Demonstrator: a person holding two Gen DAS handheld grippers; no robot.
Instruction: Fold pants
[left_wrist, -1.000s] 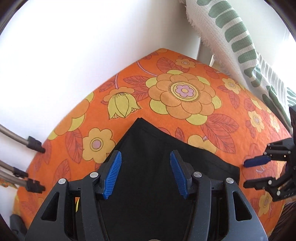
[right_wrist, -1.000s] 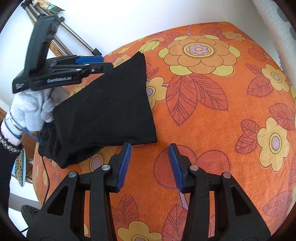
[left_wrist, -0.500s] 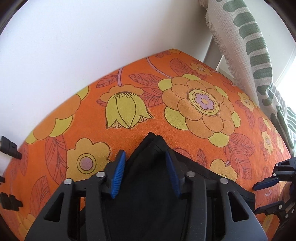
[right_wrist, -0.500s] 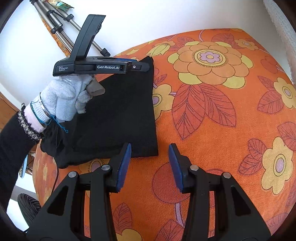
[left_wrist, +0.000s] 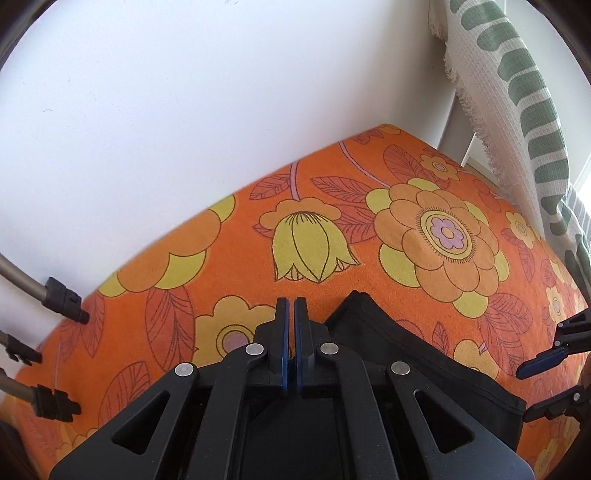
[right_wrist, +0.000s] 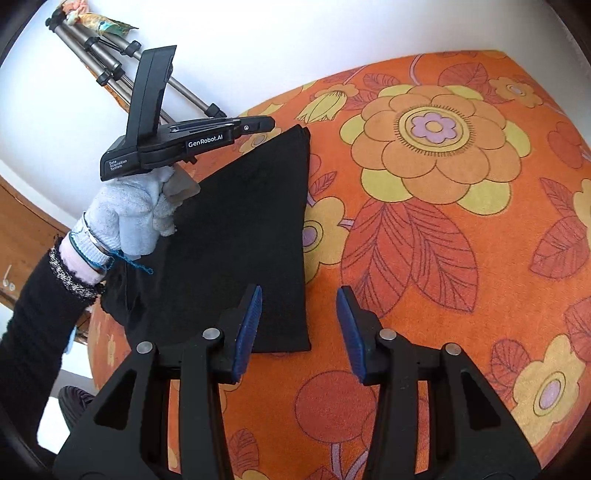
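Only one pair of black pants (right_wrist: 236, 236) lies folded on the orange flowered table (right_wrist: 443, 258), between two claws. Left claw (left_wrist: 290, 314) has just closed, pads together on nothing — the pants' far corner sits just right of its tips. Right claw (right_wrist: 299, 328) hovers with jaws apart over the pants' near right corner. A gloved hand (right_wrist: 129, 218) holds the left one; three tripod legs (left_wrist: 55, 295) poke in beside the table, and a green-striped cloth (left_wrist: 517, 92) hangs beyond.

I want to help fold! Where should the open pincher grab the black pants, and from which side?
Probably the near right corner of the black pants, just ahead of the right gripper, coming in low from the bare side of the orange flowered cloth. There the stacked edges lie flat and free; the shut left gripper hovers by the far corner.
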